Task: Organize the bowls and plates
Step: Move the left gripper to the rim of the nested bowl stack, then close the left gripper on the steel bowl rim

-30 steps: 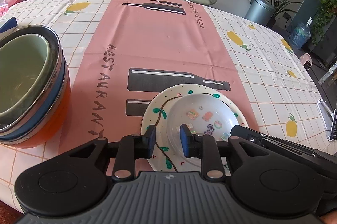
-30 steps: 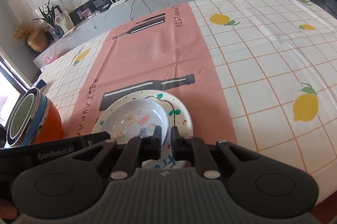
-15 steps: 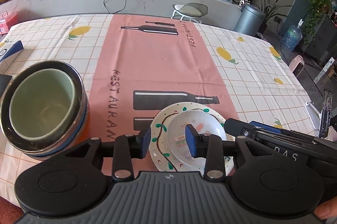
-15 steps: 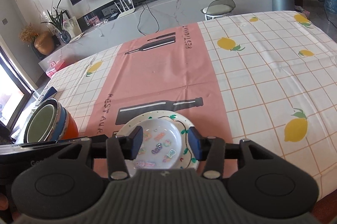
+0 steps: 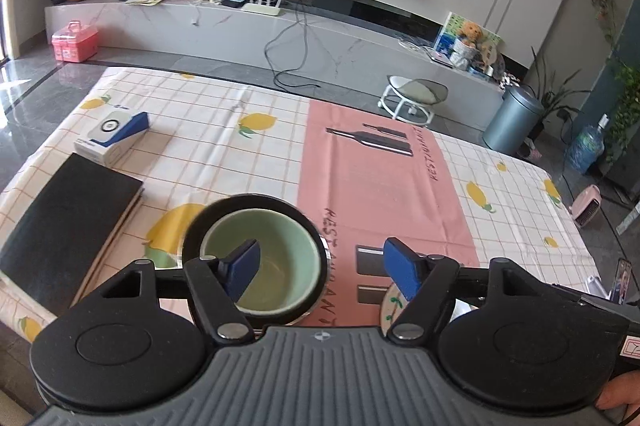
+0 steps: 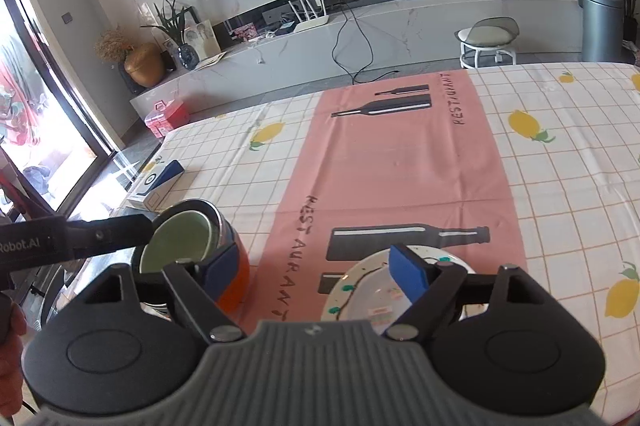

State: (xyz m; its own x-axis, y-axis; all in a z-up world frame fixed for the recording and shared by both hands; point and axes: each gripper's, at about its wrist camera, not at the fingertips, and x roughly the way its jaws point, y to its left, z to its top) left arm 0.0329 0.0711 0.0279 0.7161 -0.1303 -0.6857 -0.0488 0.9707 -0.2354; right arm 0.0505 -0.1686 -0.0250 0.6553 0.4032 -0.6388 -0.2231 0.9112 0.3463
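Observation:
A stack of nested bowls (image 5: 264, 258), pale green inside a dark-rimmed one with an orange outer bowl (image 6: 232, 278), stands on the table at near left. A white bowl with stickers sits on a white plate with a green-leaf pattern (image 6: 360, 290); only the plate's rim (image 5: 390, 306) shows in the left wrist view. My left gripper (image 5: 324, 270) is open and empty, raised above the bowl stack. My right gripper (image 6: 316, 274) is open and empty, raised between the stack and the plate.
A black notebook (image 5: 60, 222) and a blue-and-white box (image 5: 112, 135) lie on the table's left side. The tablecloth (image 6: 400, 165) has a pink centre strip and lemon checks. A stool (image 5: 414, 95) and a bin (image 5: 512, 121) stand beyond the far edge.
Both grippers have opened wide and risen away from the plate and bowl. The left one has swung left over the bowl stack.

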